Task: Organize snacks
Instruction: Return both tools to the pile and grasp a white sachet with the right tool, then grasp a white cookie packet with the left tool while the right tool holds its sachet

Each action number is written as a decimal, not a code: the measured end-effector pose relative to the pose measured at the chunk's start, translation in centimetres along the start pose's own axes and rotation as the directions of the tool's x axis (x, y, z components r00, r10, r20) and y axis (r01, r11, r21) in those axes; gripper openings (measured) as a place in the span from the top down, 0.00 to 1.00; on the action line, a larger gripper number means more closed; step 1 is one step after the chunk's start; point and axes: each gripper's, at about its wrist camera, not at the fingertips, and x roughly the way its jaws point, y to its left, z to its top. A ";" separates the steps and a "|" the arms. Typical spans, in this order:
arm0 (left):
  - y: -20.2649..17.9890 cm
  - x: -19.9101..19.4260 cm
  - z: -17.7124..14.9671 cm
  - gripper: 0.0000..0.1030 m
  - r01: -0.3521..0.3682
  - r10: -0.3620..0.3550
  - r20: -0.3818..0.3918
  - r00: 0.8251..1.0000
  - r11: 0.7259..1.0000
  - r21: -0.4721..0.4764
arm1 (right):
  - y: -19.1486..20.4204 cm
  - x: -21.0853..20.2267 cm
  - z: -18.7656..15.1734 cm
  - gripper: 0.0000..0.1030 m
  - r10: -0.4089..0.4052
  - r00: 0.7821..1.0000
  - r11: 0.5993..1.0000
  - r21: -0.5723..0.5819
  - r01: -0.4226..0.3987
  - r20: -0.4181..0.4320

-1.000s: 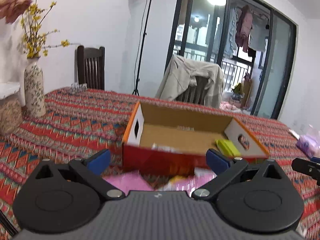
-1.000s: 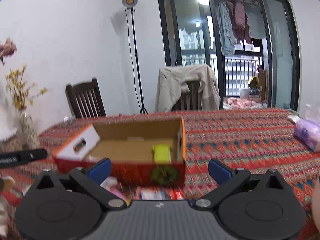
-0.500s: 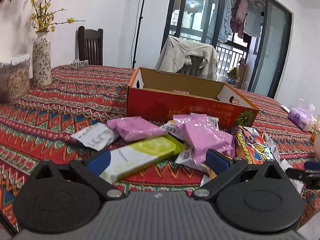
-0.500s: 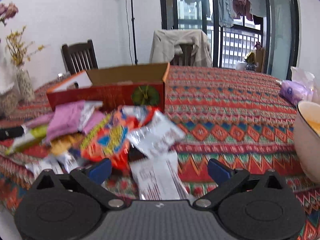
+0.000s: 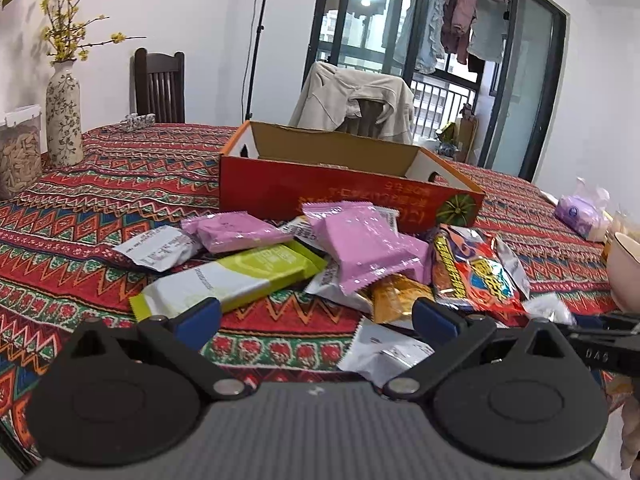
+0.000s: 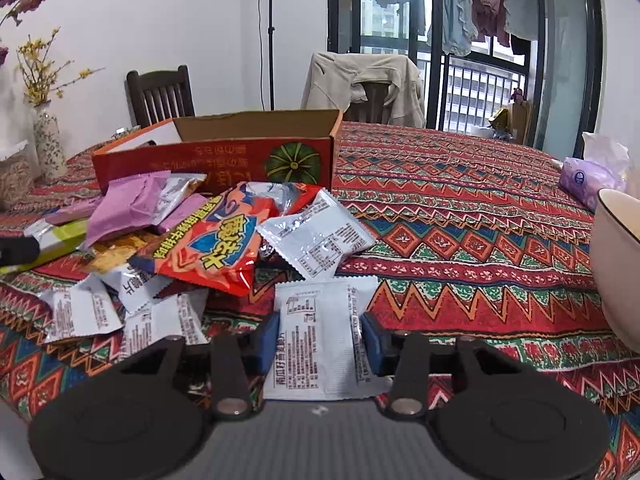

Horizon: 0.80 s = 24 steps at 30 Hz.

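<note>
A heap of snack packets lies before an open red cardboard box [image 5: 340, 196]: pink packs [image 5: 368, 248], a green-and-white bar [image 5: 236, 276] and a red-orange bag [image 6: 208, 244]. My left gripper [image 5: 316, 314] is open, low over the tablecloth, its left fingertip next to the bar's near end. My right gripper [image 6: 320, 336] is closing on a flat white packet [image 6: 316, 344] at the heap's near right; both blue pads meet its side edges. The box [image 6: 216, 156] stands behind the heap.
A cream bowl [image 6: 616, 264] stands close on the right, with a purple tissue pack [image 6: 588, 180] behind it. A flowered vase [image 5: 63, 116] and a plastic jar [image 5: 18, 148] stand at the far left. Two chairs are behind the table. The patterned tablecloth [image 6: 460, 208] covers the table.
Both grippers have dropped from box height to the heap of packets. The right gripper's jaws have narrowed from wide open to the white packet's edges. The left jaws stay wide.
</note>
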 end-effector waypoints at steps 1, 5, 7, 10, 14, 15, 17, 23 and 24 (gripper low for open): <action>-0.3 0.1 -0.1 0.00 0.004 -0.004 -0.006 1.000 1.000 0.006 | -0.1 -0.4 0.1 0.59 0.000 1.000 1.000 0.005 0.000 0.018; -1.8 0.4 -0.6 0.00 0.032 -0.031 -0.030 0.999 0.999 0.040 | -0.4 -2.2 0.5 0.60 0.004 0.996 1.000 0.021 -0.006 0.089; -2.7 0.7 -0.9 0.00 0.042 -0.040 -0.039 0.998 0.997 0.063 | -0.7 -2.7 0.5 0.60 0.015 0.994 0.999 0.033 -0.018 0.107; -3.9 1.4 -1.5 0.00 0.053 -0.048 -0.056 0.997 0.995 0.089 | -0.9 -3.2 0.3 0.59 0.032 0.992 0.999 0.040 -0.037 0.120; -5.5 2.3 -2.1 0.00 0.053 -0.043 -0.069 0.997 0.989 0.140 | -0.8 -3.5 0.1 0.59 0.064 0.989 0.997 0.040 -0.070 0.135; -5.9 2.6 -2.3 0.00 0.041 -0.030 -0.073 0.997 0.987 0.153 | -0.7 -3.5 0.1 0.59 0.073 0.988 0.996 0.039 -0.079 0.135; -6.3 3.1 -2.7 0.00 0.017 -0.004 -0.081 0.997 0.986 0.165 | -0.7 -3.4 -0.1 0.59 0.087 0.987 0.995 0.037 -0.093 0.135; -6.3 4.0 -3.2 0.00 0.000 0.015 -0.096 0.995 0.987 0.158 | -0.6 -3.2 -0.6 0.59 0.125 0.984 0.991 0.038 -0.131 0.124; -6.2 4.1 -3.1 0.00 0.003 0.012 -0.097 0.995 0.988 0.154 | -0.6 -3.1 -0.7 0.59 0.129 0.984 0.990 0.040 -0.135 0.122</action>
